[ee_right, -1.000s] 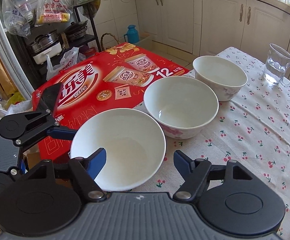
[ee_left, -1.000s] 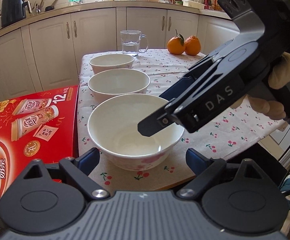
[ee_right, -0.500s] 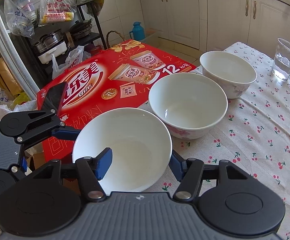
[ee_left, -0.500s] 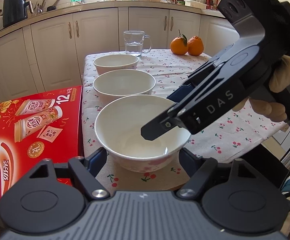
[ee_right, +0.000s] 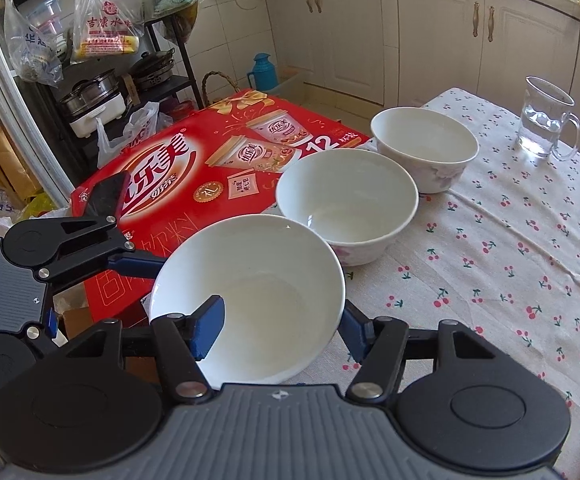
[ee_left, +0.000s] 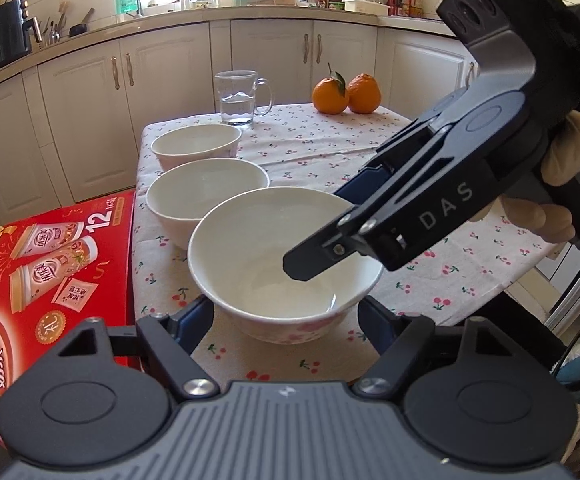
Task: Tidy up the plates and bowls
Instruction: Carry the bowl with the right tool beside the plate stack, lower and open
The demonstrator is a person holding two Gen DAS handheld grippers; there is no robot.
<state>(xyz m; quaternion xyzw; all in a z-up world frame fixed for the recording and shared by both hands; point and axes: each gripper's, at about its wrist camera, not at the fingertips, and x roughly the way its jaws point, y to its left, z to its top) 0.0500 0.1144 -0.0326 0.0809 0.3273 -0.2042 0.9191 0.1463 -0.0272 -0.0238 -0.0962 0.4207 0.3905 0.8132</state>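
Nearest the red carton (ee_left: 46, 276), both hand-held grippers (ee_left: 286, 320) (ee_right: 278, 330) clamp the white ceramic bowl (ee_left: 274, 256), steadying it for stacking

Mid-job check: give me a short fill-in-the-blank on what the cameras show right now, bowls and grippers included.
1. The number of white bowls in a row on the table is ____.
2. The right gripper has one finger inside the nearest bowl and the other ____ it.
3. Behind the farthest bowl stands a glass mug holding ____.
4. The two fruits at the far edge of the table are ____.

Missing words: three; outside; water; oranges
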